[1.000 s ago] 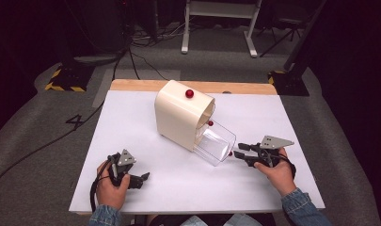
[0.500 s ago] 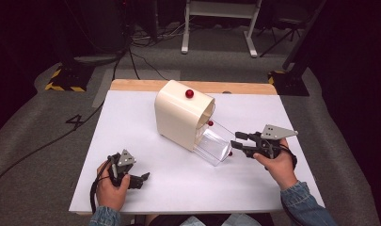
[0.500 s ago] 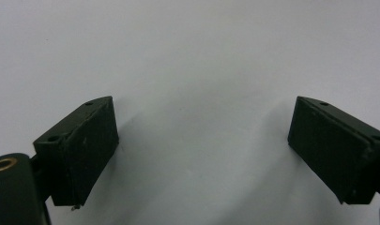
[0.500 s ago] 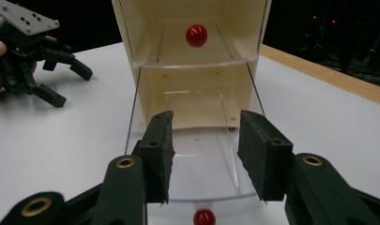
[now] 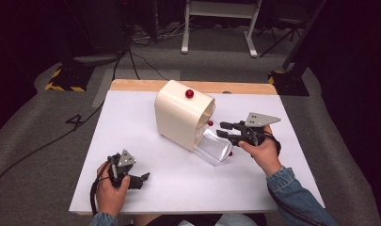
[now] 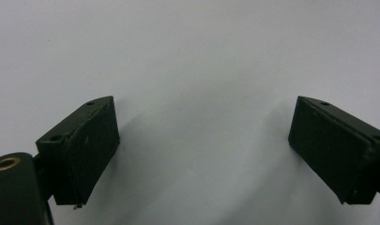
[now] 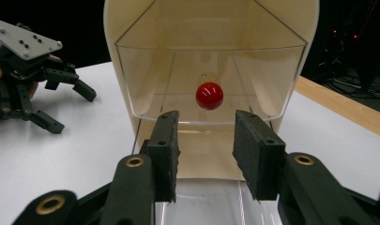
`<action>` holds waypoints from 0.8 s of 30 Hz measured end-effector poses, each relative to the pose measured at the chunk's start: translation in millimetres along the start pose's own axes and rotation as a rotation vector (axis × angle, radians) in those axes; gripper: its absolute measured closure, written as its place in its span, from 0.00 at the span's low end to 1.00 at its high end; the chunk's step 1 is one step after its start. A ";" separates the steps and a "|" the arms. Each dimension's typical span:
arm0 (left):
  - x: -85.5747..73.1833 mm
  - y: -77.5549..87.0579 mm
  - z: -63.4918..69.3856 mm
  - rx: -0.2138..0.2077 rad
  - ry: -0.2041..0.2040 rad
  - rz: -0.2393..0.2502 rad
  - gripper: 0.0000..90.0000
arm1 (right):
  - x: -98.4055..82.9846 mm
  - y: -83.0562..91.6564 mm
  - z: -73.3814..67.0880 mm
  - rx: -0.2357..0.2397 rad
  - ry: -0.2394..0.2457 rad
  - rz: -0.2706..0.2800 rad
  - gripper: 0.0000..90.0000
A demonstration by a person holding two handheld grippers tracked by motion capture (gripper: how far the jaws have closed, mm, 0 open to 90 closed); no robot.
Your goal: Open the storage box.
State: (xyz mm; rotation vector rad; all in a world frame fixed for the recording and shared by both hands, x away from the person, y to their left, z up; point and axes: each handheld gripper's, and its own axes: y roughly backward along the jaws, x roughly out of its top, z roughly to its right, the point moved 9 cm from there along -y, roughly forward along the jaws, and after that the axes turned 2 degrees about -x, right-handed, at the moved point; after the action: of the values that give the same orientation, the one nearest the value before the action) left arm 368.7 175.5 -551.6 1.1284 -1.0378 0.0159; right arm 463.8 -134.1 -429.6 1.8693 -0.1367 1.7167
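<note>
A cream housing (image 7: 211, 28), cut off at the top edge of the right gripper view, hides the rear of its clear drawer (image 5: 215, 147); seen from above, a red knob (image 5: 230, 153) peeks half-hidden behind the drawer's front. The right gripper (image 7: 206, 140) blocks the drawer's near part.

A cream, round-topped plastic cabinet (image 5: 181, 117) stands near the middle of a white table (image 5: 131, 141), a red ball knob (image 5: 189, 93) on its top and a clear plastic drawer (image 5: 213, 148) pulled out toward the person's right. The right gripper (image 5: 222, 129) hovers over that drawer, its jaws having just narrowed. The left gripper (image 5: 143, 179) rests low at the table's near edge.
</note>
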 end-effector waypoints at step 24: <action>0.0 0.0 0.0 0.002 0.000 0.000 0.10 | 6.5 -19.9 1.7 -0.016 0.025 0.034 0.82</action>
State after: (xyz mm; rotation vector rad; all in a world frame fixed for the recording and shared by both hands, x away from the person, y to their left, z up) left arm 368.7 175.5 -551.6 1.1300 -1.0383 0.0167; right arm 475.3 -116.6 -430.4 1.8431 -0.1720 1.7563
